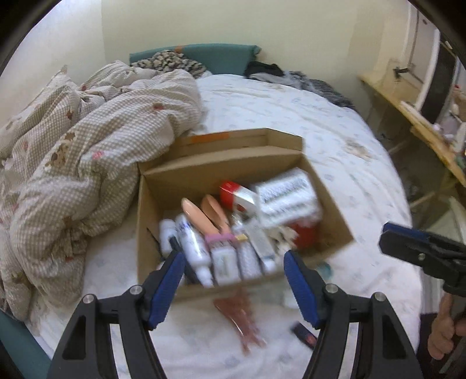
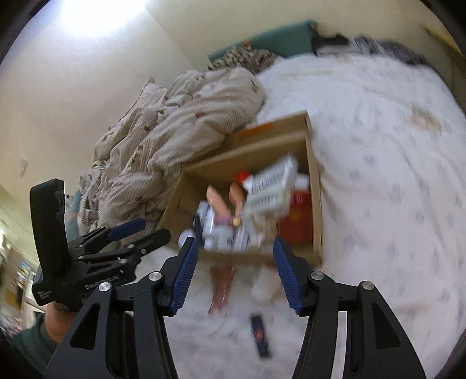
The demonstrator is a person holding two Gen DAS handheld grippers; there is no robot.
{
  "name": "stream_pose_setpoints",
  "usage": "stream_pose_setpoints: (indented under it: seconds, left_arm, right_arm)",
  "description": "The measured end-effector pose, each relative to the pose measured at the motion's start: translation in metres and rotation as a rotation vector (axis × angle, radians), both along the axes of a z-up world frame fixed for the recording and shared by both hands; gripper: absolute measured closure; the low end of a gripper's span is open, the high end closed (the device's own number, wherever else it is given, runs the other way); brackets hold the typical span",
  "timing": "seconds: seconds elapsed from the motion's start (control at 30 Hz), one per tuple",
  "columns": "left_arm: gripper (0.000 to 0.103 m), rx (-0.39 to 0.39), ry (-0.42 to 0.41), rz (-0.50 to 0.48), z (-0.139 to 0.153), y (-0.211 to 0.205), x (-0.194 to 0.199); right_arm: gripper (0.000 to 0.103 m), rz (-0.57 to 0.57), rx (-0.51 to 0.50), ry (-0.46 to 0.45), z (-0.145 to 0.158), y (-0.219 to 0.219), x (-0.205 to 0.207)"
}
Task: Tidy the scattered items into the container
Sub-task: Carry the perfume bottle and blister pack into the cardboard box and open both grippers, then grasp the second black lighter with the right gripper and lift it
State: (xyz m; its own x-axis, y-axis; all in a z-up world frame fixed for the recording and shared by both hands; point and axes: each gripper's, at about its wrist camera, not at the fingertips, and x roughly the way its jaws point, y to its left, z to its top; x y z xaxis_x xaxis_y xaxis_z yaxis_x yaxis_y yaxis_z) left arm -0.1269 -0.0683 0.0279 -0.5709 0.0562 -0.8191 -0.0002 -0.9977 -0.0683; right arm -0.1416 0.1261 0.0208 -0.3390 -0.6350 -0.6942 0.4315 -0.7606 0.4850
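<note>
Both grippers hang spread and empty just before the cardboard box [image 1: 233, 175]: the left gripper [image 1: 234, 287] and the right gripper [image 2: 233, 274]. Bottles [image 1: 195, 245] and cartons fill the box; a pink packet [image 1: 238, 315] and a dark bar [image 2: 260, 333] lie on the bed [image 1: 335, 140] in front of it.

A bed [image 1: 291, 110] with a white, faintly patterned sheet fills most of both views. A checked duvet [image 1: 87, 140] is bunched on its left side. A teal headboard [image 1: 221, 55] is set against a plain cream wall [image 1: 233, 20], with dark clothes [image 1: 265, 70] heaped beside it. A wooden shelf [image 1: 407, 105] is seen to the right of the bed. Bright light [image 2: 102, 17] is thrown high on the wall.
</note>
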Motion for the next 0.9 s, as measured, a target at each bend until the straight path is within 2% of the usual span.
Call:
stream_pose_setpoints:
  seconds: [0.13, 0.27, 0.37, 0.5, 0.73, 0.83, 0.9]
  left_arm:
    - [0.031, 0.001, -0.014, -0.038, -0.007, 0.015, 0.026]
    - [0.031, -0.002, -0.036, -0.067, -0.028, 0.027, 0.043]
    - [0.031, -0.006, -0.063, -0.064, -0.043, 0.03, 0.044]
    - [0.031, -0.013, -0.066, -0.035, -0.048, 0.028, 0.04]
    - [0.031, 0.011, -0.078, 0.01, -0.052, 0.019, 0.039]
    - [0.031, 0.015, -0.081, 0.022, -0.053, 0.016, 0.038]
    - [0.031, 0.016, -0.088, 0.037, -0.054, 0.013, 0.037]
  right_arm:
    - [0.044, -0.021, 0.017, -0.022, -0.012, 0.016, 0.028]
    - [0.044, -0.036, 0.023, -0.049, -0.031, 0.026, 0.041]
    - [0.044, -0.049, 0.036, -0.06, -0.047, 0.033, 0.047]
    - [0.044, -0.068, 0.083, -0.078, -0.067, 0.039, 0.046]
    - [0.044, -0.098, 0.086, -0.124, -0.082, 0.04, 0.035]
    - [0.044, -0.092, 0.12, -0.128, -0.088, 0.037, 0.034]
    - [0.044, -0.09, 0.182, -0.114, -0.091, 0.033, 0.034]
